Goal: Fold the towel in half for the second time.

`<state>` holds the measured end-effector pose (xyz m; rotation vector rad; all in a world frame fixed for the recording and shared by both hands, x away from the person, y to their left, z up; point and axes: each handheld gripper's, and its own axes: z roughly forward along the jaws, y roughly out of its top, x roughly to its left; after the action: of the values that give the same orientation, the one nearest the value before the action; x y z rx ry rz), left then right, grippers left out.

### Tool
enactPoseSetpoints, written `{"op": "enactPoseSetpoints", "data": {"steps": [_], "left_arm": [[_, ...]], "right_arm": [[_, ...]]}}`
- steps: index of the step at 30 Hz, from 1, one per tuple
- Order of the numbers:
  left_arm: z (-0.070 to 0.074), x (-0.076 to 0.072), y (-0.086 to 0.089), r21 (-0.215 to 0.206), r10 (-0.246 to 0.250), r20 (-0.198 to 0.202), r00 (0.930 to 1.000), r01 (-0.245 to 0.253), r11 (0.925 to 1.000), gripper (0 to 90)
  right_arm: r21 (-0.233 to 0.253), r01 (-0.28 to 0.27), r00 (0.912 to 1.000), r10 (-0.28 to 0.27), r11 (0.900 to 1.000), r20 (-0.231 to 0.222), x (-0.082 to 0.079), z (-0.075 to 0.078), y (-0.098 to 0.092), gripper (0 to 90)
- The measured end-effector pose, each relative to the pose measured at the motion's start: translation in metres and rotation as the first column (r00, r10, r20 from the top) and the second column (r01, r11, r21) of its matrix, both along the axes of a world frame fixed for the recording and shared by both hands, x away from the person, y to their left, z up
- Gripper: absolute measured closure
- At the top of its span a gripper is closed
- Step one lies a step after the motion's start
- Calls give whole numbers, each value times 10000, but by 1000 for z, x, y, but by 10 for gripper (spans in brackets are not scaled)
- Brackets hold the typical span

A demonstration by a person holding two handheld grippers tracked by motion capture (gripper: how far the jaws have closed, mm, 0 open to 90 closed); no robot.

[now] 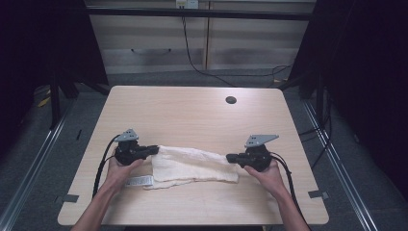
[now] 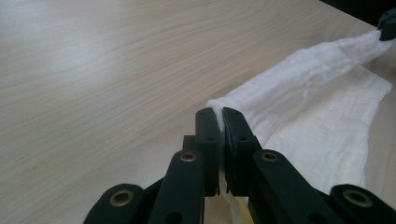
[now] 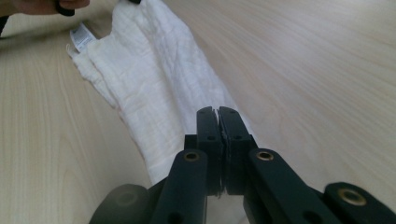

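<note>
High view, nearest edge first: two forearms are seen entering from below, a gripper held in each hand. The left gripper is clamped on one end of a white cloth, the right gripper on the other. The cloth is laid folded between them on the wooden table, a label at its left corner.

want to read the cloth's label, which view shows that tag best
The right gripper view: the tag lies in plain sight at the far end of the cloth, though its print is too small to read. The high view shows it as a small grey strip at the cloth's left end.
</note>
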<state>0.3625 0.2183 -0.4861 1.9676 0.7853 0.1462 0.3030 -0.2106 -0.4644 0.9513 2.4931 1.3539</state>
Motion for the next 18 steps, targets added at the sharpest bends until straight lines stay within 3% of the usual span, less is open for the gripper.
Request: {"op": "enactPoseSetpoints", "data": {"steps": [9,18], "left_arm": [[2,-3,-1,4,-122,103,9999,122,9999,860],[6,-9,-3,118,-373,307,9988,370,9992,860]], "right_arm": [[-493,-341,9990,326,9982,-294,-19,-10,0,885],[-1109,-426,9950,321,9929,-945,-29,-31,1,885]]}}
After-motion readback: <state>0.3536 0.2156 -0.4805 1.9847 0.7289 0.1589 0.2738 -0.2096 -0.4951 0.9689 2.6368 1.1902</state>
